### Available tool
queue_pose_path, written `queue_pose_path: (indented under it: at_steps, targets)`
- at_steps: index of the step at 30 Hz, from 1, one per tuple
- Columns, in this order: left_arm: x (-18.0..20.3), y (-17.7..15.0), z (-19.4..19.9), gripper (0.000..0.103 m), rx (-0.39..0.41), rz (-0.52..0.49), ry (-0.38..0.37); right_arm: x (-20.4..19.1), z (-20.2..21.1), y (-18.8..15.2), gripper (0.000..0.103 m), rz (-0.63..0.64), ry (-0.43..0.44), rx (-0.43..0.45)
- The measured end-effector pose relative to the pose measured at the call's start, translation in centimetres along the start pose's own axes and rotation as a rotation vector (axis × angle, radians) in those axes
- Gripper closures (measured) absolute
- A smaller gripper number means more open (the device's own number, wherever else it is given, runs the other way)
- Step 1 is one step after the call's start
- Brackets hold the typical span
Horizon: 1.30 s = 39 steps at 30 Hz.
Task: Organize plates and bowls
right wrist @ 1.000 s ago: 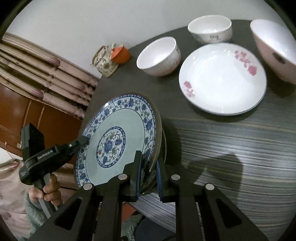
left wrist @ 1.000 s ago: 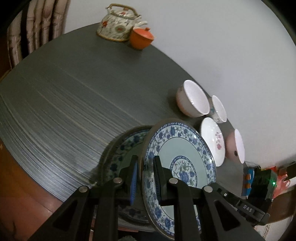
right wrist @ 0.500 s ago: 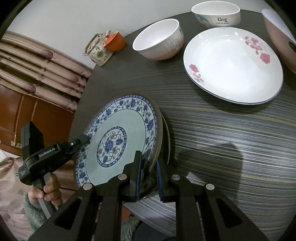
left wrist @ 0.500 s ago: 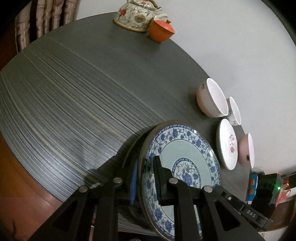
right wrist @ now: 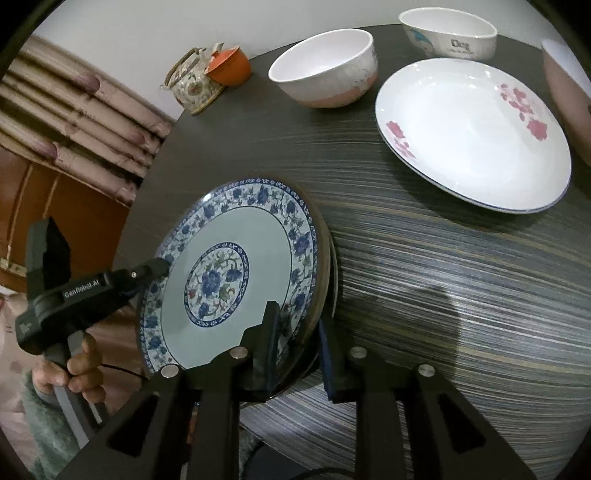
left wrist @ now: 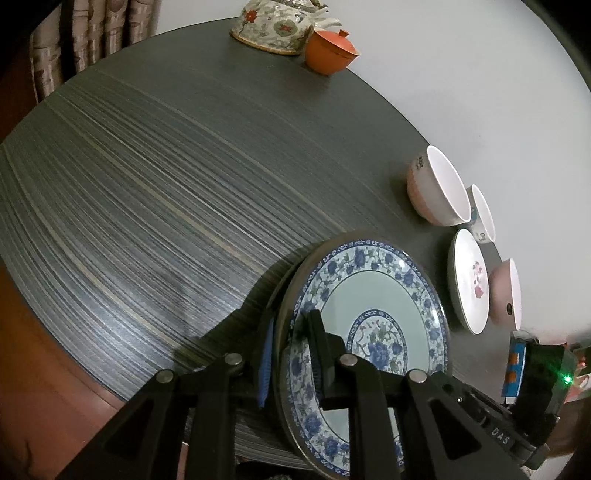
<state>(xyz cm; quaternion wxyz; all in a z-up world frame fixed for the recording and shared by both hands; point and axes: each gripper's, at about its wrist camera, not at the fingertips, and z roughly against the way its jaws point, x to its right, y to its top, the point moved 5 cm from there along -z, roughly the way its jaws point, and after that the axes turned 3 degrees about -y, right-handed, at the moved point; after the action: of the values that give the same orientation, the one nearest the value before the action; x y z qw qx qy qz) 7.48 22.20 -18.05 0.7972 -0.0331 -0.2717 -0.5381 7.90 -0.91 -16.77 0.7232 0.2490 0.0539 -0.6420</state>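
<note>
A blue-and-white flowered plate (left wrist: 369, 295) (right wrist: 229, 266) lies on a lower plate whose rim (right wrist: 334, 273) shows beneath it, near the table's front edge. My left gripper (left wrist: 291, 328) is shut on the plate's rim, one finger above and one below. From the opposite side, my right gripper (right wrist: 297, 332) straddles the rim. Its jaws are opening, and the outer pad (right wrist: 325, 350) stands off the rim. A white plate with pink flowers (right wrist: 469, 136) lies further back.
Behind stand a pink-and-white bowl (right wrist: 325, 70), a printed white bowl (right wrist: 448, 33) and a pink bowl (left wrist: 506, 291). A teapot (left wrist: 273, 26) and an orange cup (left wrist: 328, 48) sit at the far edge of the dark striped table (left wrist: 147, 184). A hand (right wrist: 81, 369) holds the left gripper.
Both grippers have sunk with the blue plate, which now lies closer on the plate below. The right gripper's fingers have spread apart from the rim.
</note>
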Motion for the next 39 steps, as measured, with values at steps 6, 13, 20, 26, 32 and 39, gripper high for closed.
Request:
queue_pose_path:
  at_steps: [6,13,20,26,32,39]
  targets:
    - [0.1,0.0,0.0,0.084,0.004,-0.023,0.037,-0.8,-0.2,-0.1,0.07,0.028,-0.032,-0.01]
    - [0.3,-0.1,-0.1,0.08,0.019,-0.055,0.085,-2.1,-0.3,0.0,0.044,0.057,-0.087,-0.034]
    - [0.3,-0.3,-0.5,0.079,0.012,-0.081,0.098,-3.7,0.5,0.8,0.039,0.131,-0.147,0.001]
    - [0.9,-0.5,-1.1,0.077,0.012,-0.132,0.158,-2.4,0.2,0.0,0.039,0.077,-0.113,-0.01]
    - [1.9,-0.8,-0.8,0.072,0.063,-0.228,0.236,-1.6,1.1,-0.2,0.038,0.024,-0.069,0.049]
    - [2.4,-0.5,0.2,0.071,0.147,-0.274,0.292,0.9,2.7,-0.7,0.037,-0.062,-0.063,0.136]
